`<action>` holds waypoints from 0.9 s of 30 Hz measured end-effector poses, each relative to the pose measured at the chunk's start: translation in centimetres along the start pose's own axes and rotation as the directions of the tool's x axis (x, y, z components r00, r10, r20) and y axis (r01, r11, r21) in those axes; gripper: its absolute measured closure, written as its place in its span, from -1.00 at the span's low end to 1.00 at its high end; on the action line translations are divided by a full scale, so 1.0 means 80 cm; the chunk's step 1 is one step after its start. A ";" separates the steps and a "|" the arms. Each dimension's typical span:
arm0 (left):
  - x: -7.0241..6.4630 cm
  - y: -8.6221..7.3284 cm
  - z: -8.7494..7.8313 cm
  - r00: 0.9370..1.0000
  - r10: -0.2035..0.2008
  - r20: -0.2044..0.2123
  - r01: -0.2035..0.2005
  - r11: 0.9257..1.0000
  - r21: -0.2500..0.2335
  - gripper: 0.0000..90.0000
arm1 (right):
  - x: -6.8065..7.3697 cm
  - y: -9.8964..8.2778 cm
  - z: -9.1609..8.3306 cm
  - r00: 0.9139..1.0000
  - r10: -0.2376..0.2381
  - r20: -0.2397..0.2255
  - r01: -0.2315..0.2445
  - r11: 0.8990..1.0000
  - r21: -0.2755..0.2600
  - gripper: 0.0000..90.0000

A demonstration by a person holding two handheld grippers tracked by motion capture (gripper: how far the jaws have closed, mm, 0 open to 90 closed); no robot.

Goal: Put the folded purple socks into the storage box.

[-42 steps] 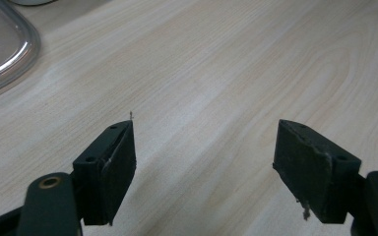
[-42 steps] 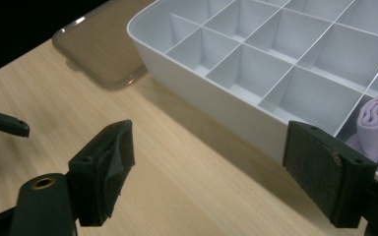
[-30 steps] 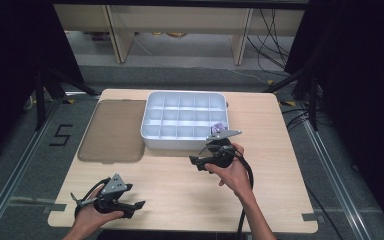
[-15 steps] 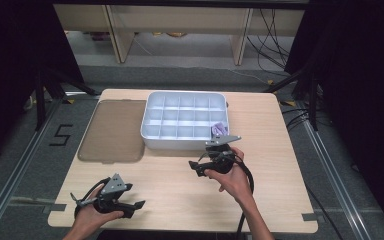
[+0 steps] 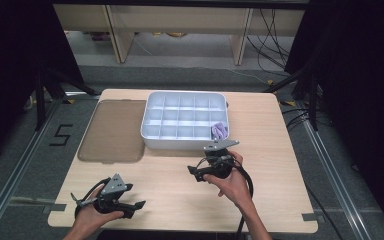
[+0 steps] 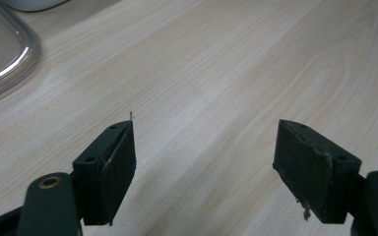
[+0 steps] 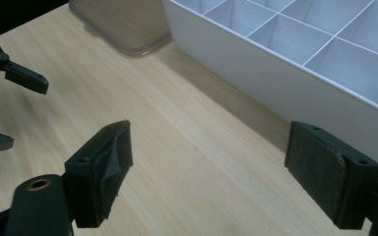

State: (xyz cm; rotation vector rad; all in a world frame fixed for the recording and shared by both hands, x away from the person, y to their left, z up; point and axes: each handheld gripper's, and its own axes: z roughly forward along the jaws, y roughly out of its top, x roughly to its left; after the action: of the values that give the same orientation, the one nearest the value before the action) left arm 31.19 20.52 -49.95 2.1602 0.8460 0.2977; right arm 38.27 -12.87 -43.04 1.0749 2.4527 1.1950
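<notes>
The table (image 5: 280, 150) carries a white compartment tray (image 5: 180, 120) at the middle of its far edge, with a brown lid (image 5: 111, 131) laid flat just left of it. A purple item (image 5: 220, 131) is seen in the tray's near right corner compartment. The right gripper (image 5: 200, 174) is held just before the tray's near wall, jaws wide, nothing between. The left gripper (image 5: 132, 207) is held at the near left corner, jaws wide, empty.
</notes>
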 end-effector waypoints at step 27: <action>-0.001 0.000 0.000 1.000 -0.005 0.011 0.005 1.000 -0.002 -0.48 | 0.010 -0.027 0.002 1.000 -0.014 -0.008 0.014 1.000 0.023 -0.59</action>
State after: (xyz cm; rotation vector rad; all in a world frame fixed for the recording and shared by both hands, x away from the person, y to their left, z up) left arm 31.13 20.46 -50.00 2.1555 0.8439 0.2845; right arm 36.65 -13.15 -44.69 1.0589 2.4814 1.1725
